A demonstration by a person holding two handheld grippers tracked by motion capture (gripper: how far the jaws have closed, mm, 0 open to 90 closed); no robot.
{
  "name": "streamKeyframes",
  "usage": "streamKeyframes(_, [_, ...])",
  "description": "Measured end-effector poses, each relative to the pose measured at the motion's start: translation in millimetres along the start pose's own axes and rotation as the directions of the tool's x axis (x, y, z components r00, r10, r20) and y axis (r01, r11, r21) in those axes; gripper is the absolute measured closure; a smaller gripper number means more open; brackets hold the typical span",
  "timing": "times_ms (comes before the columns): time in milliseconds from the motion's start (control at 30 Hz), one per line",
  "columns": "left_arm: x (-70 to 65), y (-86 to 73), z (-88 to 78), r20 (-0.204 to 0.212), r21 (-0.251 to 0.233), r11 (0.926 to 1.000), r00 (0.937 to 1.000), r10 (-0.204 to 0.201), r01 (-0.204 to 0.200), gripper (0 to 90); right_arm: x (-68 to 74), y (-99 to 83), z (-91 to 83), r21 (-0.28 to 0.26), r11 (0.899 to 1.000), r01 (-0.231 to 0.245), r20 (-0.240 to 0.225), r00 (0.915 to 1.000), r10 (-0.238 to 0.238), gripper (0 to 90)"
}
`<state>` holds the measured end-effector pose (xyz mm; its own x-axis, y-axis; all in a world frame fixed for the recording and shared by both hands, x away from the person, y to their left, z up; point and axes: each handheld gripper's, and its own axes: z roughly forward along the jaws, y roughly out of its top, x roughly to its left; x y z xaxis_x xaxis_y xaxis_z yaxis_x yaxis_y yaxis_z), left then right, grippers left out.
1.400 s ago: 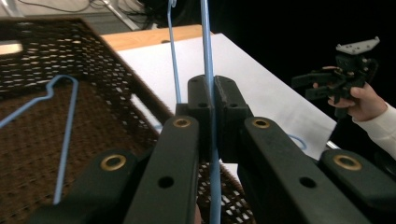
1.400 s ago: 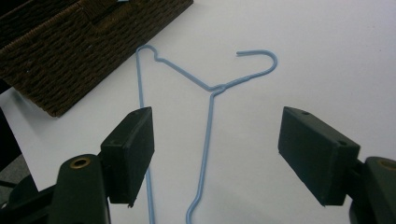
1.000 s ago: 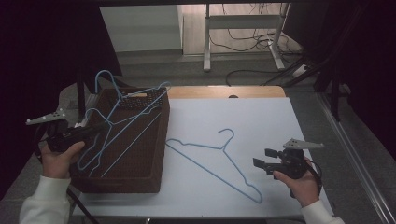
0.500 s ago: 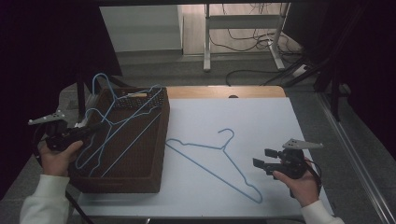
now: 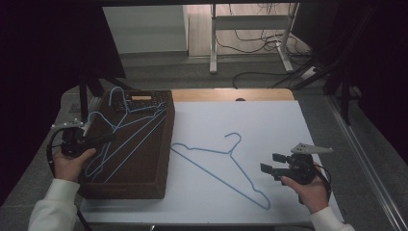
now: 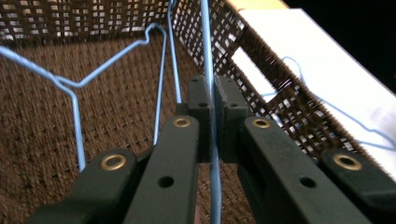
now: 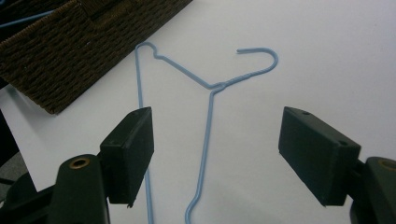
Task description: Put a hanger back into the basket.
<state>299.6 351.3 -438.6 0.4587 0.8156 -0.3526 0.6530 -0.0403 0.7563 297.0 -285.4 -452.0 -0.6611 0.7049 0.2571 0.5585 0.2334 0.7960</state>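
A brown wicker basket (image 5: 144, 163) stands at the table's left and holds several blue wire hangers (image 5: 126, 129). My left gripper (image 5: 108, 137) reaches over the basket's left rim and is shut on one hanger's wire (image 6: 208, 56), which runs straight up between the closed jaws. A second hanger (image 6: 74, 100) lies on the basket floor beside it. Another blue hanger (image 5: 226, 161) lies flat on the white tabletop (image 5: 260, 120). My right gripper (image 5: 270, 163) hovers open just right of that hanger. In the right gripper view, the hanger's neck (image 7: 211, 100) lies ahead between the spread jaws.
The basket's woven wall (image 7: 70, 42) sits close to the flat hanger's left end. A wooden strip (image 5: 231, 94) edges the table's far side. Beyond it are a desk frame (image 5: 214, 43) and floor cables (image 5: 260, 74). Dark curtains close both sides.
The held hanger has sunk lower, and its hook has come down toward the basket's far end. The left hand shifted slightly. The right gripper and the flat hanger have not moved.
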Motion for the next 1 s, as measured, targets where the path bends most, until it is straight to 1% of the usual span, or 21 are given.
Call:
streamKeyframes(100, [1.8, -2.9, 6.9, -0.006, 0.019, 0.9998, 1.0000, -0.006, 0.006, 86.9, 0.2, 0.1, -0.1, 0.000, 1.000, -0.001, -0.001, 1.0000, 0.001, 27.2])
streamKeyframes(167, [3.9, -3.8, 10.5, -0.008, 0.046, 0.9989, 0.9999, -0.013, 0.013, 86.7, 0.4, 0.1, -0.1, 0.001, 1.000, -0.001, -0.001, 1.0000, 0.001, 27.2])
streamKeyframes(233, [4.7, -4.1, 12.4, -0.061, 0.064, 0.9978, 0.9981, -0.014, 0.018, 84.9, 0.4, 0.1, 0.0, 0.002, 1.000, -0.001, -0.001, 1.0000, 0.001, 27.2])
streamKeyframes(267, [5.0, -4.0, 12.9, -0.074, 0.069, 0.9974, 0.9972, -0.012, 0.017, 75.9, 0.4, 0.1, -0.1, 0.001, 1.000, -0.001, -0.001, 1.0000, 0.001, 27.2])
streamKeyframes(300, [4.7, -3.9, 13.4, -0.114, 0.070, 0.9974, 0.9935, -0.009, 0.017, 64.5, 0.3, 0.1, -0.3, 0.001, 1.000, 0.001, -0.001, 1.0000, -0.001, 27.2])
streamKeyframes(333, [4.0, -3.7, 13.0, -0.145, 0.068, 0.9977, 0.9894, 0.000, 0.010, 55.6, 0.3, 0.2, -0.4, 0.001, 1.000, 0.001, -0.001, 1.0000, -0.001, 27.2])
streamKeyframes(367, [2.8, -2.9, 12.1, -0.179, 0.065, 0.9979, 0.9838, 0.011, 0.000, 50.1, 0.4, 0.2, -0.5, 0.001, 1.000, 0.000, -0.002, 1.0000, 0.000, 27.2])
streamKeyframes(400, [1.7, -1.9, 10.7, -0.191, 0.054, 0.9986, 0.9816, 0.012, -0.001, 43.7, 0.5, 0.3, -0.5, 0.001, 1.000, 0.000, -0.001, 1.0000, 0.000, 27.2])
streamKeyframes(433, [-0.3, -0.8, 8.4, -0.194, 0.039, 0.9992, 0.9809, 0.014, -0.006, 37.8, 0.6, 0.3, -0.4, 0.000, 1.000, 0.002, -0.002, 1.0000, -0.002, 27.2])
streamKeyframes(500, [-6.3, 1.1, 4.5, -0.186, 0.020, 0.9994, 0.9821, 0.033, -0.030, 35.3, 0.9, 0.4, -0.2, 0.000, 1.000, 0.004, -0.002, 1.0000, -0.004, 27.2])
streamKeyframes(533, [-10.1, 2.2, 2.9, -0.171, 0.014, 0.9992, 0.9844, 0.040, -0.038, 33.3, 1.3, 0.5, -0.2, 0.001, 1.000, 0.002, -0.002, 1.0000, -0.002, 27.2])
streamKeyframes(600, [-17.8, 4.3, 1.0, -0.135, 0.013, 0.9983, 0.9891, 0.059, -0.057, 29.2, 1.3, 0.6, 0.2, 0.001, 1.000, 0.005, -0.002, 1.0000, -0.005, 27.1])
streamKeyframes(633, [-24.4, 5.3, 0.2, -0.104, 0.017, 0.9969, 0.9915, 0.079, -0.077, 27.5, 1.4, 0.6, 0.6, 0.001, 1.000, 0.004, -0.003, 1.0000, -0.004, 27.1])
streamKeyframes(700, [-37.1, 5.8, 1.7, -0.074, 0.029, 0.9943, 0.9918, 0.104, -0.102, 24.8, 1.6, 0.6, 1.2, 0.003, 1.000, 0.006, -0.003, 1.0000, -0.006, 27.0])
streamKeyframes(800, [-55.6, 4.9, 6.9, -0.021, 0.037, 0.9897, 0.9901, 0.139, -0.138, 21.7, 1.5, 0.2, 2.1, 0.009, 1.000, 0.009, -0.003, 1.0000, -0.009, 26.8])
streamKeyframes(833, [-63.8, 4.6, 9.8, 0.006, 0.037, 0.9876, 0.9883, 0.153, -0.153, 21.1, 1.6, 0.2, 2.1, 0.012, 1.000, 0.010, -0.004, 0.9999, -0.010, 26.8])
streamKeyframes(900, [-76.9, 4.0, 14.2, 0.045, 0.035, 0.9841, 0.9840, 0.172, -0.174, 20.0, 2.4, -0.2, 2.9, 0.015, 1.000, 0.010, -0.004, 0.9999, -0.010, 26.7])
streamKeyframes(933, [-81.9, 3.8, 15.6, 0.057, 0.033, 0.9826, 0.9818, 0.181, -0.183, 19.7, 2.7, -0.3, 3.0, 0.017, 1.000, 0.010, -0.003, 0.9999, -0.010, 26.6])
streamKeyframes(1000, [-96.8, 3.0, 19.0, 0.093, 0.027, 0.9783, 0.9749, 0.202, -0.206, 19.1, 3.2, -0.8, 3.4, 0.020, 1.000, 0.011, -0.005, 0.9999, -0.011, 26.5])
